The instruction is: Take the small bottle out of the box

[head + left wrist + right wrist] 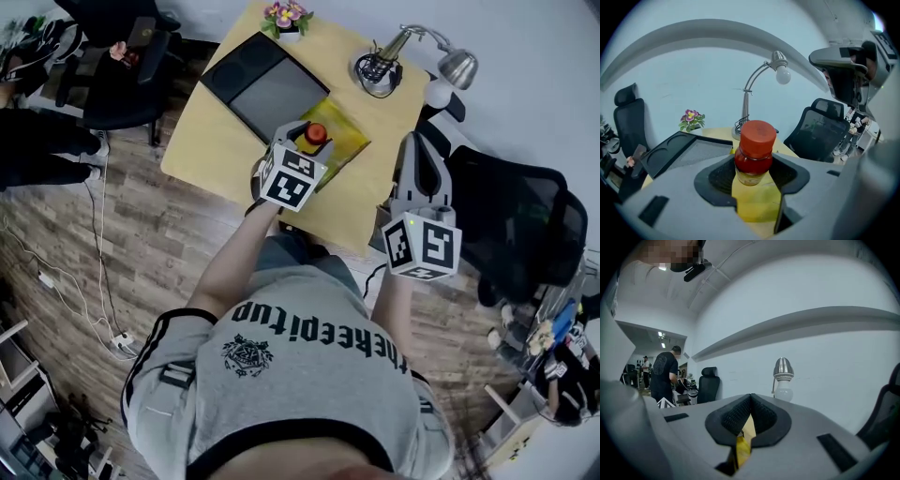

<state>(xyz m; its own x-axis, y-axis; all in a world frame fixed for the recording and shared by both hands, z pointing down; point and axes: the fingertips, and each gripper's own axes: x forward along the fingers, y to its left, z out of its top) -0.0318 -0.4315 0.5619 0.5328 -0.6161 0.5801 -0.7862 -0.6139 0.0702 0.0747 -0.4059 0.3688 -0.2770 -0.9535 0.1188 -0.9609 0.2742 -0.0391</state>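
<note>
A small bottle (753, 154) with a red cap and red contents stands upright between the jaws of my left gripper (752, 172), which is shut on it at the body. In the head view the small bottle (316, 135) sits in my left gripper (307, 141) just over a yellow box (339, 142) on the wooden table (216, 141). The yellow box (757, 206) shows directly under the bottle. My right gripper (419, 155) hangs off the table's right edge, apart from the box. Its jaws meet at the tips in the right gripper (750, 403) view, with nothing between them.
A black tray (264, 82) lies on the table left of the box. A flower pot (288, 19) and a desk lamp (452, 64) with a coiled cable (377, 70) stand at the back. Black office chairs (520, 225) flank the table. A person (663, 376) stands far off.
</note>
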